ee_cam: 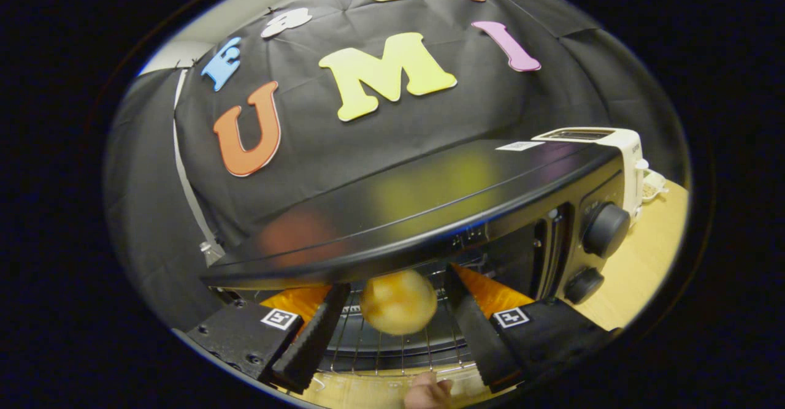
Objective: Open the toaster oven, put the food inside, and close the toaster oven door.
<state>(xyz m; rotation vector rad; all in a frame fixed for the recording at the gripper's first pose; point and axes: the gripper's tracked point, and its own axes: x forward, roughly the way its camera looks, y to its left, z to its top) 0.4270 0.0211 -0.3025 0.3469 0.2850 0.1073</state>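
Gripper [392, 329]: fingers spread wide, touching nothing | bread roll [398, 301]: on wire rack [392, 351] inside open toaster oven [429, 206], between the fingers | white sticker [519, 146] on oven top: unreadable | white toaster [607, 142] behind: lettering too small | fingertip [427, 392] below rack, cut off.

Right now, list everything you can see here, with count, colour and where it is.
toaster oven: one, black, open, straight ahead
wire rack: one, metal, inside the oven
bread roll: one, golden, on the rack between the fingers, untouched
knobs: two, black, oven's right panel
toaster: one, white, behind the oven
table: one, light wood, under everything
hand: one, below the rack
gripper: one, fingers spread wide at the oven mouth
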